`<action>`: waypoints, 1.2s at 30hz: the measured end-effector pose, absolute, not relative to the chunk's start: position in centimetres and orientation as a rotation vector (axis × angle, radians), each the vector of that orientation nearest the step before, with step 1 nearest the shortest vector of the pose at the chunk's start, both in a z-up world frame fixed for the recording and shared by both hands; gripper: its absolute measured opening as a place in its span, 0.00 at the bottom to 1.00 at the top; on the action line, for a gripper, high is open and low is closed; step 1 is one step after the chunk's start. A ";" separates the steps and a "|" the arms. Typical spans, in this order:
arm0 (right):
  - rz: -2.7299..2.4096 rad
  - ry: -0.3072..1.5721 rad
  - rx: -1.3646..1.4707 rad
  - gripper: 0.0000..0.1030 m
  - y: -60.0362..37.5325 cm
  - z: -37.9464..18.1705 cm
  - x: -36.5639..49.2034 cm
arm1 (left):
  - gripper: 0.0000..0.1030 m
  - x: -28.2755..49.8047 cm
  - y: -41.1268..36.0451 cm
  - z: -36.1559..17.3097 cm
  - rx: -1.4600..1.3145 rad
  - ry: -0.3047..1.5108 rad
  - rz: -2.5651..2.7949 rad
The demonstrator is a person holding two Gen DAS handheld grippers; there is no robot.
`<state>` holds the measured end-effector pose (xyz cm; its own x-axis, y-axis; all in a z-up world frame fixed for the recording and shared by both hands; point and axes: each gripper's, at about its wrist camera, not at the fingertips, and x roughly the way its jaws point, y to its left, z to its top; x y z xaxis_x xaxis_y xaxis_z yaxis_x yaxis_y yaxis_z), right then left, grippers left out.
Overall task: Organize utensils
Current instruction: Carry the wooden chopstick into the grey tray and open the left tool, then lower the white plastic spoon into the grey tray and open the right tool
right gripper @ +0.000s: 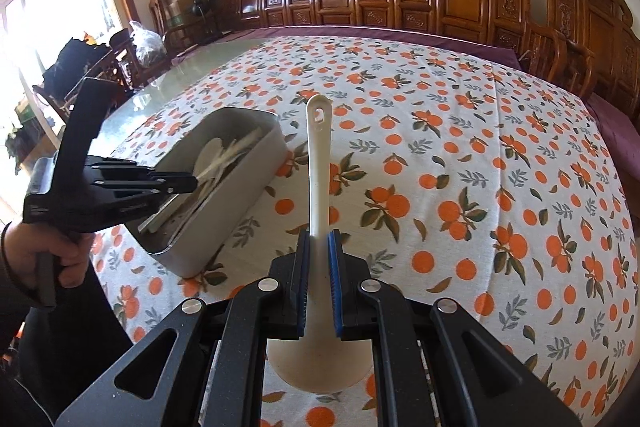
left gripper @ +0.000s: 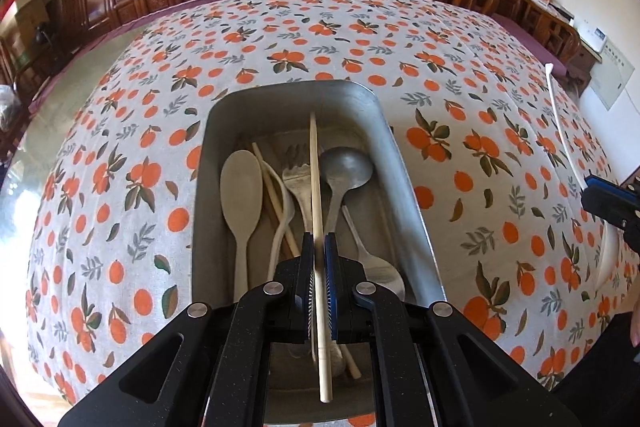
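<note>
Left wrist view: the left gripper [left gripper: 319, 247] is clamped on a chopstick [left gripper: 318, 227], a pale, thin stick that runs lengthwise above the tray [left gripper: 412, 195]. Only this view looks straight into the grey metal tray. Inside lie a wooden spoon [left gripper: 241, 187], a metal ladle [left gripper: 346, 169], a fork [left gripper: 297, 179], another chopstick [left gripper: 274, 199] and a small metal spoon [left gripper: 380, 271]. The tray sits on an orange-print cloth [left gripper: 500, 131]. The right gripper [left gripper: 608, 201] shows only at the right edge.

Right wrist view: the right gripper [right gripper: 319, 247] is clamped on a white scoop [right gripper: 318, 163], handle pointing away, its end hole visible, held over the cloth [right gripper: 460, 167] right of the tray [right gripper: 240, 195]. Only this view shows a hand [right gripper: 36, 247] holding the left gripper [right gripper: 188, 183] over the tray.
</note>
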<state>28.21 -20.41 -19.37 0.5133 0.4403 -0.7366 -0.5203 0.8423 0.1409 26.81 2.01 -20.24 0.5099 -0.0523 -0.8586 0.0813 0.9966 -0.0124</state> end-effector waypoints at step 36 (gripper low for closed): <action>0.614 0.967 -0.035 0.11 -3.7 -21.4 32.1 | 0.23 19.9 10.1 -13.3 -0.034 0.859 -0.010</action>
<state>32.14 -3.70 -21.38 0.4128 0.4734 -0.7781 -0.5037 0.8304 0.2381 19.86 10.05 -13.29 0.6529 -0.0227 -0.7571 -0.0049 0.9994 -0.0343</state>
